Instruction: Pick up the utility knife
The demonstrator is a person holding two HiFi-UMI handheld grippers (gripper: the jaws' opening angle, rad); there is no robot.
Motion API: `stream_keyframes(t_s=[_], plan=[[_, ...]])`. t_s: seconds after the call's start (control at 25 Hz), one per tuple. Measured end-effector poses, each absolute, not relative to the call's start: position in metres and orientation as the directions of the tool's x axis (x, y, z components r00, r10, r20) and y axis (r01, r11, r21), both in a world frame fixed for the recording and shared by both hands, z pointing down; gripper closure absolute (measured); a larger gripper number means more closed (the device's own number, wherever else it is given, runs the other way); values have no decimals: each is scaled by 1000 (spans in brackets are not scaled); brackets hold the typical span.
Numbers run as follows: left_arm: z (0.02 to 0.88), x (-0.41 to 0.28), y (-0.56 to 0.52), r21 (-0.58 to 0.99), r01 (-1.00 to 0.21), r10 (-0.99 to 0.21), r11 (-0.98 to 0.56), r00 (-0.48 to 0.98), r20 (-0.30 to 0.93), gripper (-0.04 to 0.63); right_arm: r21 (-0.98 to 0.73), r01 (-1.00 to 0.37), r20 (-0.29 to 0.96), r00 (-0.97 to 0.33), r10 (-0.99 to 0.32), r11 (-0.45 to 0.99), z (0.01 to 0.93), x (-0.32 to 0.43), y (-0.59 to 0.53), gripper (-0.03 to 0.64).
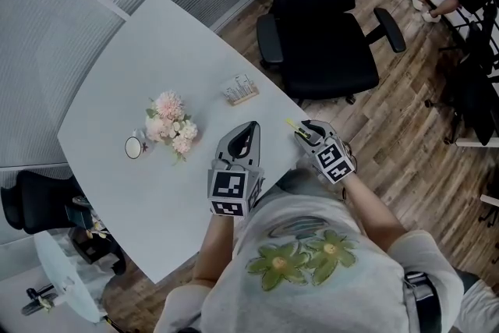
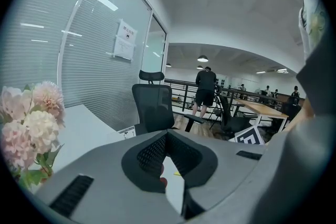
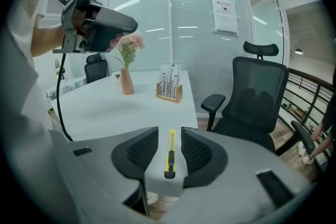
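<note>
White and smooth, the table (image 1: 117, 66) carried at its left a small round cup (image 1: 134, 147) and a bunch of soft pink flowers (image 1: 170, 123). Next came the left gripper (image 1: 249, 127), grey and hard, its 2 ribbed dark pads pressed together at the tip with nothing between them. Behind it stood a little wooden holder (image 1: 242, 92). More to the right, at the near edge of the table, lay the utility knife (image 3: 169, 155), long, thin and yellow with a black slider. The right gripper (image 3: 169, 136) had its jaws apart, 1 on each side of the knife, and I could see a gap at both sides. To my judgement the step in hand was the approach. The next move called for closing the jaws squarely on the narrow handle, then lifting. A black mesh office chair (image 1: 320, 35) stood at the far right.
</note>
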State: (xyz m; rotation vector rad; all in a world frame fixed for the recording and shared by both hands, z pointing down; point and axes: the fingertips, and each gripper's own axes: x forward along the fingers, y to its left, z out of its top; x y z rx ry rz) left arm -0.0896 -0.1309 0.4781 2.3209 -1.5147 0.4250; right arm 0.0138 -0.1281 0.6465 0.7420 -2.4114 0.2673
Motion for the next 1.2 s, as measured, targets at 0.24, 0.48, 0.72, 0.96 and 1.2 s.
stream_keyframes(t_s=[0.24,0.48,0.72,0.96,1.2], plan=[[482,-92,-129,108,-925,-822,-363,373,431,584,-18,-573,642,-635,-430,819,673,21,-127,488],[487,-98,-128,99,-932,-822,-349,356,445,584,-3,-562,677,-610,-412,827,688,24,-126,488],[488,-94,-129,95,-929,-819,-358,361,445,584,8,-576,687,-591,-423,818,698,26,-126,495],[488,-92,-129,98,-926,-815,-365,369,446,584,44,-569,706,-563,-429,821,699,26,-126,509],[489,-95,-129,95,-928,-816,-361,364,448,584,97,-546,714,-544,-440,832,698,23,-123,543]])
